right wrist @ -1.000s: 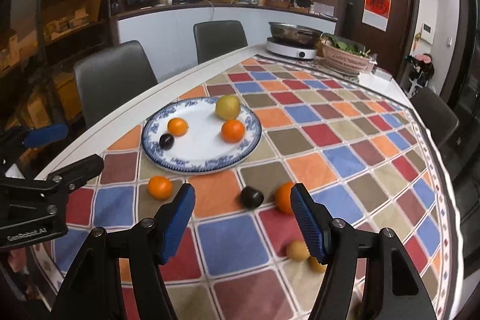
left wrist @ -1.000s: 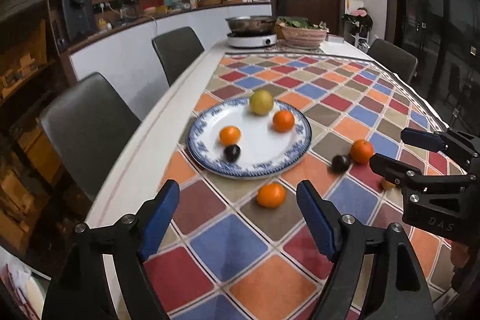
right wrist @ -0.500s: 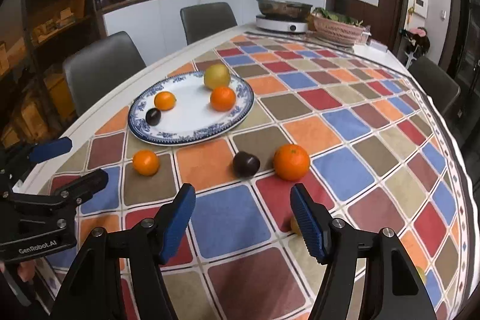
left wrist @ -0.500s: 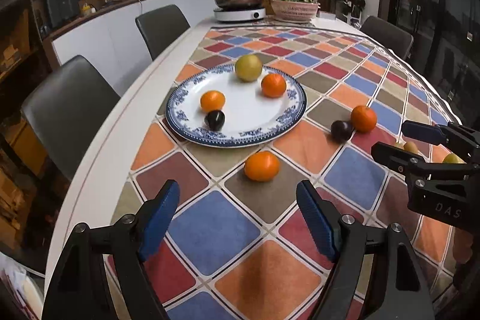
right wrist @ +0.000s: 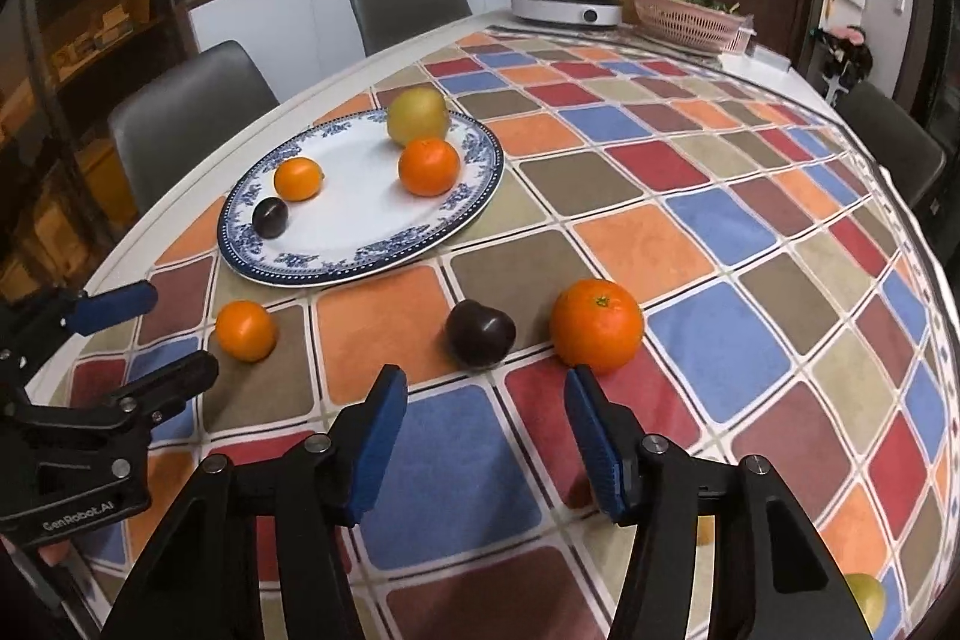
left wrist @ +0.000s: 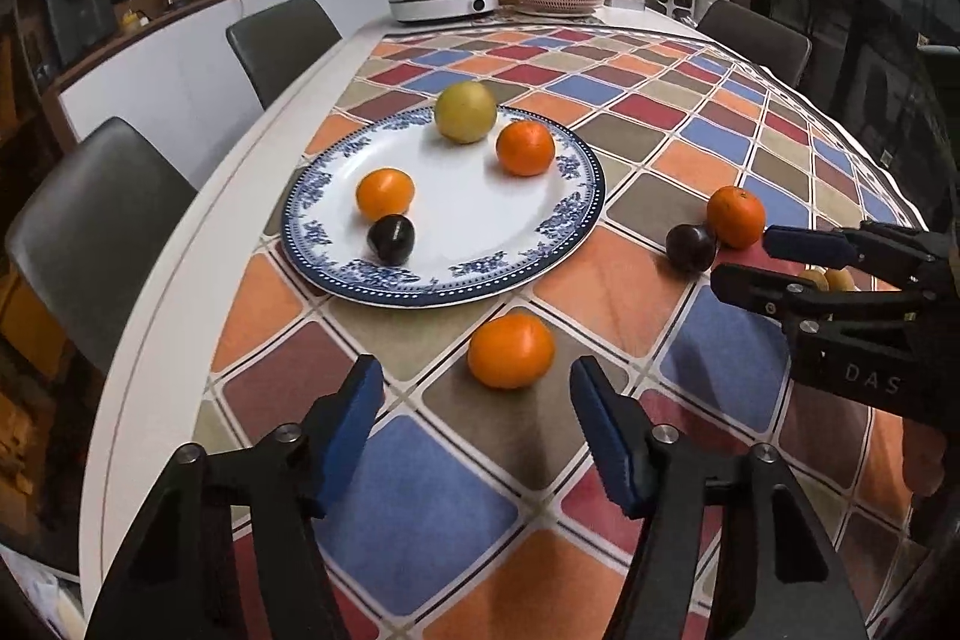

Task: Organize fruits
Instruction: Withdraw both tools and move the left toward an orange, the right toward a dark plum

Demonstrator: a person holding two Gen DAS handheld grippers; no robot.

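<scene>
In the left wrist view, the left tool (left wrist: 474,430) is pointed down at a loose orange (left wrist: 510,350) lying on the table's checked cloth, just off the near rim of the plate (left wrist: 576,214); its jaws are being closed from a half-wide spread, the orange lies just ahead of the tips, and nothing is pressed yet, so a pick-up for the plate is judged to be in hand. Two oranges, a dark plum and a yellow fruit are already gathered on the plate, which is set near the table's left edge. A second plum (left wrist: 691,247) and a larger orange (left wrist: 735,216) are left touching, toward the right, beside the right tool (left wrist: 744,259). In the right wrist view, the right tool (right wrist: 485,436) is aimed between that plum (right wrist: 480,332) and orange (right wrist: 596,326); its jaws are likewise being narrowed with neither fruit between them, the plum nearest their line. The left tool (right wrist: 168,334) is seen at the near left edge, beside its orange (right wrist: 245,330).
</scene>
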